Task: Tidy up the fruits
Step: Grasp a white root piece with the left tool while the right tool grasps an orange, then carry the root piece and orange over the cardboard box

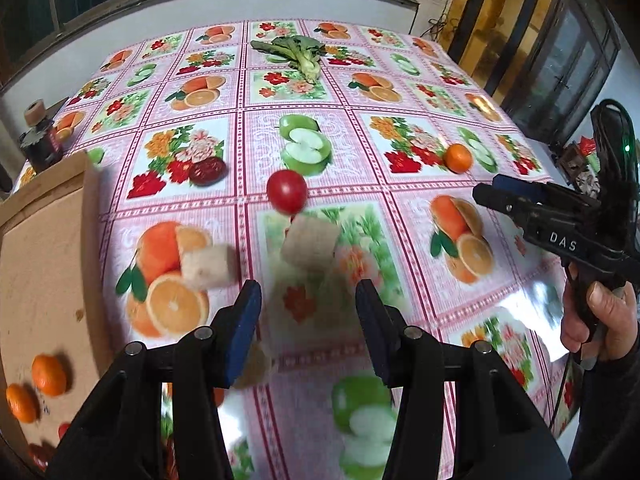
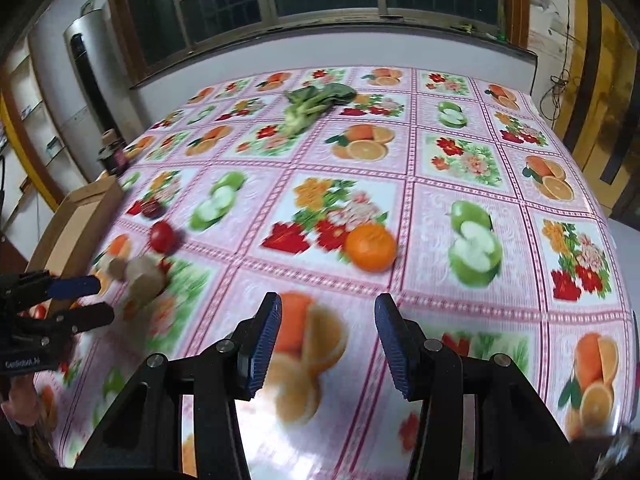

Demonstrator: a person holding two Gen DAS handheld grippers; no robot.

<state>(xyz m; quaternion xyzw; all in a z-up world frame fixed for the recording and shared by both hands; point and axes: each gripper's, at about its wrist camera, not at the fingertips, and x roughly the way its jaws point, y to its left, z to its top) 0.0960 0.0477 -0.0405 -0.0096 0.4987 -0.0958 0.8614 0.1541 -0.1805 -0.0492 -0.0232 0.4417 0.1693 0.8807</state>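
At the far left we see a shallow brown cardboard box (image 1: pixel 44 240) on the desk (image 1: pixel 400 216), which wears a glossy pink cloth printed with fruit and flowers; two small orange mandarins (image 1: pixel 49 374) lie inside the box. Just right of it rest a dark red wrinkled fruit (image 1: pixel 207 171) and pale beige cut root chunks (image 1: pixel 208 267). Our left tongs (image 1: pixel 308 320) hang released over the cloth, nothing between the blue pads. Beyond them sits a round red tomato (image 1: pixel 287 191), touching another chunk. A leafy green vegetable (image 1: pixel 298 54) lies at the far edge. Further right a third orange mandarin (image 2: pixel 370 246) sits alone on the cloth. Our right tongs (image 2: pixel 328 344) are likewise released and empty, short of it.
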